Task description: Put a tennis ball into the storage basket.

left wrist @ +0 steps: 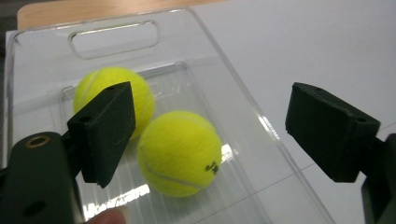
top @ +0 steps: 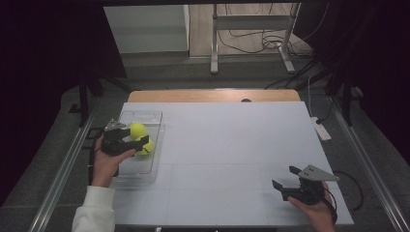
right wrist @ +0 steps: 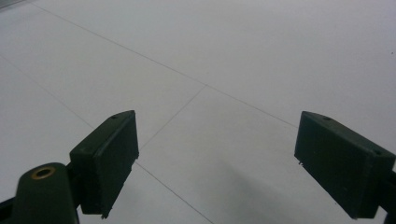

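Two yellow balls [left wrist: 180,151] lay touching in one clear tray [left wrist: 116,35]. The left claw [left wrist: 210,135] hung wide open over the tray, holding nothing, the nearer ball between its jaws. The right claw [right wrist: 219,163] was open and empty, far from the tray.

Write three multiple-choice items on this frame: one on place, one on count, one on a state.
1. Where do the balls lie?
A. in the clear tray
B. on the bare table
C. on the floor

2. How many balls are there?
A. one
B. two
C. four

3. How do the left gripper's jaws stand?
A. shut on a ball
B. fully shut, empty
C. apart, clear of the balls

Key: 1 A, both sit inside the tray walls; 2 B, two yellow balls show; 3 C, a wide gap shows, neither jaw pressing a ball.
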